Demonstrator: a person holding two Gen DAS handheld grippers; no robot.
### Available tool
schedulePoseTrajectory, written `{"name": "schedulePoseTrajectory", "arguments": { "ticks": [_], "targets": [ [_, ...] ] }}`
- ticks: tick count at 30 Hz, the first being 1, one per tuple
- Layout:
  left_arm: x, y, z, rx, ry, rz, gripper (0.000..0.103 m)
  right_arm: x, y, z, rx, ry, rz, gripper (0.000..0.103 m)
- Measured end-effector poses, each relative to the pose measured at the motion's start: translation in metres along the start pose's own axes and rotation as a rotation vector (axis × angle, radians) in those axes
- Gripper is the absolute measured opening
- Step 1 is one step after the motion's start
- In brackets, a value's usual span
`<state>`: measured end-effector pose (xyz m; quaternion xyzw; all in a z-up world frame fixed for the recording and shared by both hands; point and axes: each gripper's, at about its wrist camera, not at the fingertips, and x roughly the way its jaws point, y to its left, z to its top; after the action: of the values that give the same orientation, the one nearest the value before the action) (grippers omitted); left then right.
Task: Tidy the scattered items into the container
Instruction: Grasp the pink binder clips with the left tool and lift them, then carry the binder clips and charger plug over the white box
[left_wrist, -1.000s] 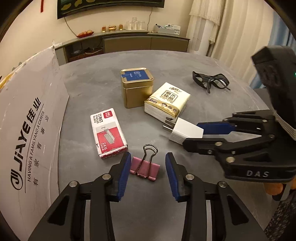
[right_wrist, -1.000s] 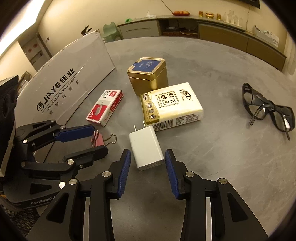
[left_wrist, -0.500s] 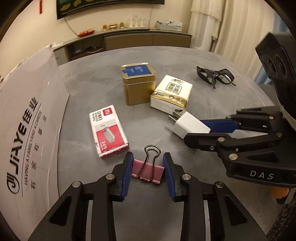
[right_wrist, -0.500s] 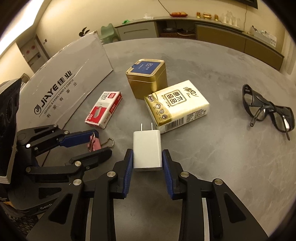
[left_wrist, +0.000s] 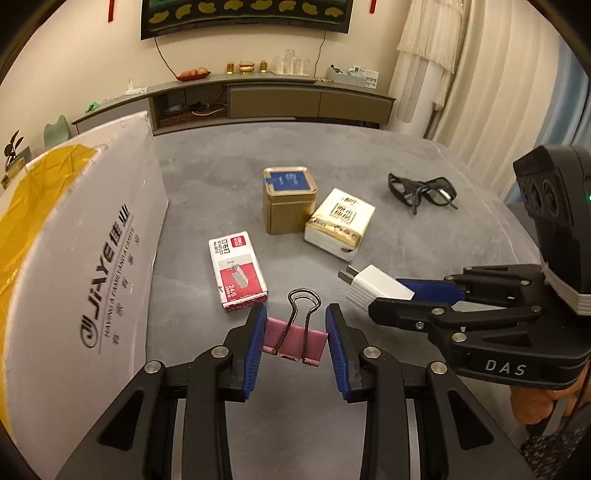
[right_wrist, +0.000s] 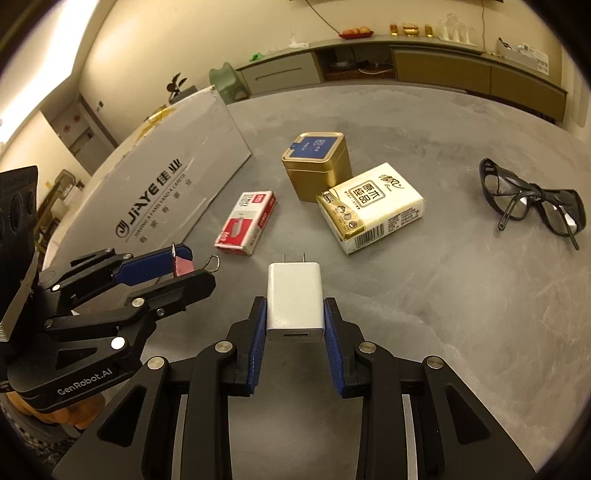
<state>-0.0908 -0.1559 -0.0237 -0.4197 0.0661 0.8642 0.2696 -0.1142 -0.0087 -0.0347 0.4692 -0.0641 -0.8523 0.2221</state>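
Note:
My left gripper (left_wrist: 295, 334) is shut on a pink binder clip (left_wrist: 293, 341), held above the grey table (left_wrist: 221, 177). My right gripper (right_wrist: 294, 325) is shut on a white USB charger (right_wrist: 294, 299), its prongs pointing away. In the left wrist view the charger (left_wrist: 376, 290) and the right gripper (left_wrist: 413, 299) sit to the right. The white cardboard box (left_wrist: 92, 258) printed JIAYE stands at the left, with yellow lining showing inside. On the table lie a red staple box (left_wrist: 236, 275), a gold tin (left_wrist: 290, 199), a tissue pack (left_wrist: 340, 221) and black glasses (left_wrist: 421, 188).
A long low sideboard (left_wrist: 277, 99) with small ornaments runs along the far wall. Curtains (left_wrist: 498, 74) hang at the right. The table edge curves round at the right, near the glasses. A hand (left_wrist: 532, 402) holds the right gripper.
Both grippers went from open to shut, the left on the binder clip and the right on the charger. Both have since lifted their items off the table.

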Motion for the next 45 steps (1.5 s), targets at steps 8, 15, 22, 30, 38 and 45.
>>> {"name": "schedulePoseTrajectory", "arguments": {
  "ticks": [8, 15, 22, 30, 38, 45],
  "targets": [
    [-0.032, -0.01, 0.006, 0.002, -0.051, 0.013, 0.034, -0.025, 0.008, -0.006, 0.028, -0.054, 0.025, 0.031],
    [-0.061, -0.003, 0.009, -0.042, -0.09, 0.023, 0.034, -0.043, 0.026, -0.012, 0.04, -0.097, 0.017, 0.031],
    [-0.089, 0.013, 0.008, -0.084, -0.128, 0.023, 0.034, -0.054, 0.054, -0.024, 0.046, -0.126, 0.029, 0.031],
    [-0.113, 0.036, 0.003, -0.144, -0.167, 0.004, 0.034, -0.067, 0.083, -0.028, 0.059, -0.149, 0.045, 0.031],
    [-0.132, 0.06, -0.002, -0.198, -0.201, -0.007, 0.034, -0.081, 0.121, -0.018, 0.024, -0.181, 0.062, 0.031],
    [-0.144, 0.082, -0.004, -0.237, -0.232, -0.012, 0.034, -0.085, 0.155, -0.008, -0.018, -0.193, 0.073, 0.031]
  ]
}}
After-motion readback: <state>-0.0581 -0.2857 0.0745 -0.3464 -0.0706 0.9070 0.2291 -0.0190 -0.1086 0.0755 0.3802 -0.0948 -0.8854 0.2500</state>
